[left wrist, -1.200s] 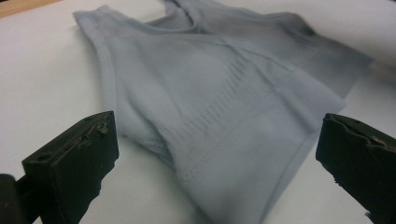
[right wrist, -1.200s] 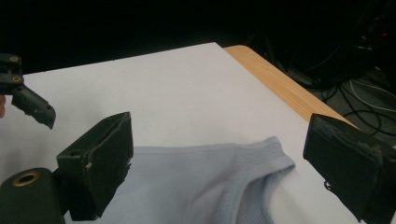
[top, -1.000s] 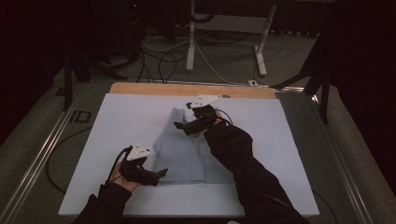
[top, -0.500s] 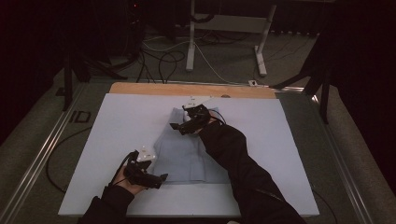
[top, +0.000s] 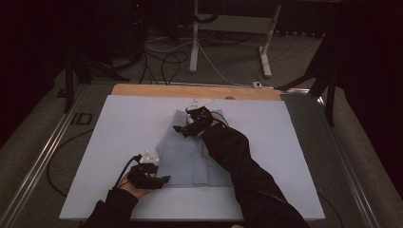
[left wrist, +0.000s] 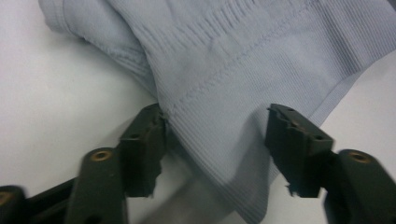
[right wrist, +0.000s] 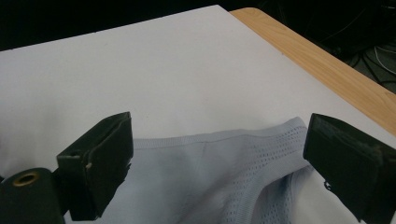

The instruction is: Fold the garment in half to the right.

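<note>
The pale blue ribbed knit garment is straddled, unpinched, by the closing left tool near the counter's front edge, and by the spread right tool.

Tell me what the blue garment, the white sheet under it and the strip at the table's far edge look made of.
Garment: pale blue knit, matte, probably a stretchy synthetic or cotton blend; fine ribs, a stitched seam and a perforated mesh panel show.
White sheet: smooth, matte, a board or paper-like covering; which one is unclear.
Far strip: wood or wood-look laminate, light tan with a rounded corner; grain too faint to settle.
</note>
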The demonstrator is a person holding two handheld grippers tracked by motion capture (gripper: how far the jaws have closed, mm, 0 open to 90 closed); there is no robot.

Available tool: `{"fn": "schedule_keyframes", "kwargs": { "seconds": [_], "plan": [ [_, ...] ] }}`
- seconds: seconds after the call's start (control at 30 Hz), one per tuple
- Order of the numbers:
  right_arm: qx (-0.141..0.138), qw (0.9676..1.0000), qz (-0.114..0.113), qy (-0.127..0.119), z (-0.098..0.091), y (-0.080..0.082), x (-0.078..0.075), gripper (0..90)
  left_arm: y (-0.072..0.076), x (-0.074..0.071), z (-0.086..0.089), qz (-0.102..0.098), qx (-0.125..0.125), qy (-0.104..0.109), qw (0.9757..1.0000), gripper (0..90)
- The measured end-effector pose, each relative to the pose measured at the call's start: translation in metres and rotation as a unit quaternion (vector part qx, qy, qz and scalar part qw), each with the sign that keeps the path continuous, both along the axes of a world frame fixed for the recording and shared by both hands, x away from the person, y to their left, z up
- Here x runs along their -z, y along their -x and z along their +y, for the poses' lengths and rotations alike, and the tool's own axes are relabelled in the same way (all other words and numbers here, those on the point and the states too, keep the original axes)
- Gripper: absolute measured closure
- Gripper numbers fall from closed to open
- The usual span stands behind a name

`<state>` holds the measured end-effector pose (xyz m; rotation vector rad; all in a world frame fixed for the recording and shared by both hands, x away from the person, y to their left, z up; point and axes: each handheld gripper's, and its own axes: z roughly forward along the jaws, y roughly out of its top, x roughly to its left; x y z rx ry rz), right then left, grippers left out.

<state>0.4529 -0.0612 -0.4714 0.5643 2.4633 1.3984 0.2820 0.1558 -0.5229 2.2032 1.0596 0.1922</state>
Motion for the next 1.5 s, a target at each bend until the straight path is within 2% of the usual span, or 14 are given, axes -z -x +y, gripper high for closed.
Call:
{"fn": "schedule_keyframes", "kwargs": {
  "seconds": [0.2, 0.33, 0.37, 0.5, 0.57, 1.0, 1.07, 1.13, 1.23, 1.3, 1.33, 1.37, 1.43, 1.5],
  "plan": [
    [0.0, 1.0, 0.002, -0.002, 0.002, -0.002, 0.0, 8.5, 0.004, 0.001, -0.003, 0.002, 0.007, -0.007, 0.9999, 52.2],
    [0.002, 0.9999, 0.01, -0.003, 0.005, -0.002, -0.001, 8.5, 0.005, 0.001, -0.007, 0.001, 0.023, -0.013, 0.9997, 63.6],
    [-0.003, 1.0, 0.004, -0.001, 0.005, -0.004, -0.001, 8.4, 0.006, 0.001, -0.008, 0.001, 0.023, -0.011, 0.9997, 66.7],
    [0.001, 1.0, 0.006, 0.002, 0.009, -0.007, 0.0, 8.5, 0.007, -0.001, -0.01, -0.005, 0.032, -0.015, 0.9994, 78.5],
    [0.007, 0.9999, 0.011, -0.003, 0.01, -0.008, -0.001, 8.5, 0.006, -0.002, -0.01, -0.009, 0.034, -0.008, 0.9993, 84.8],
    [0.026, 0.9995, 0.021, 0.003, 0.023, -0.03, -0.003, 9.0, 0.005, -0.006, -0.01, -0.015, 0.039, 0.01, 0.9991, 86.6],
    [0.035, 0.9988, 0.034, 0.002, 0.025, -0.035, -0.004, 9.0, 0.006, -0.006, -0.011, -0.018, 0.041, 0.011, 0.9989, 86.6],
    [0.046, 0.9974, 0.055, 0.003, 0.028, -0.042, -0.004, 9.0, 0.006, -0.007, -0.012, -0.022, 0.046, 0.007, 0.9987, 86.7],
    [0.067, 0.9959, 0.061, 0.003, 0.032, -0.048, -0.002, 8.9, 0.007, -0.007, -0.011, -0.025, 0.047, 0.01, 0.9985, 86.7],
    [0.082, 0.9938, 0.075, 0.005, 0.034, -0.054, 0.0, 9.0, 0.007, -0.007, -0.011, -0.028, 0.05, 0.009, 0.9983, 86.7],
    [0.091, 0.9931, 0.073, 0.009, 0.035, -0.056, 0.001, 10.0, 0.007, -0.007, -0.011, -0.03, 0.05, 0.01, 0.9982, 86.7],
    [0.109, 0.9911, 0.074, 0.016, 0.036, -0.059, 0.002, 14.9, 0.007, -0.007, -0.011, -0.029, 0.049, 0.01, 0.9983, 86.7],
    [0.116, 0.9892, 0.089, 0.014, 0.038, -0.062, 0.004, 18.1, 0.008, -0.008, -0.011, -0.031, 0.048, 0.01, 0.9983, 86.6],
    [0.131, 0.9861, 0.1, 0.025, 0.041, -0.066, 0.007, 21.2, 0.008, -0.009, -0.012, -0.034, 0.048, 0.008, 0.9982, 86.7]
  ]
}}
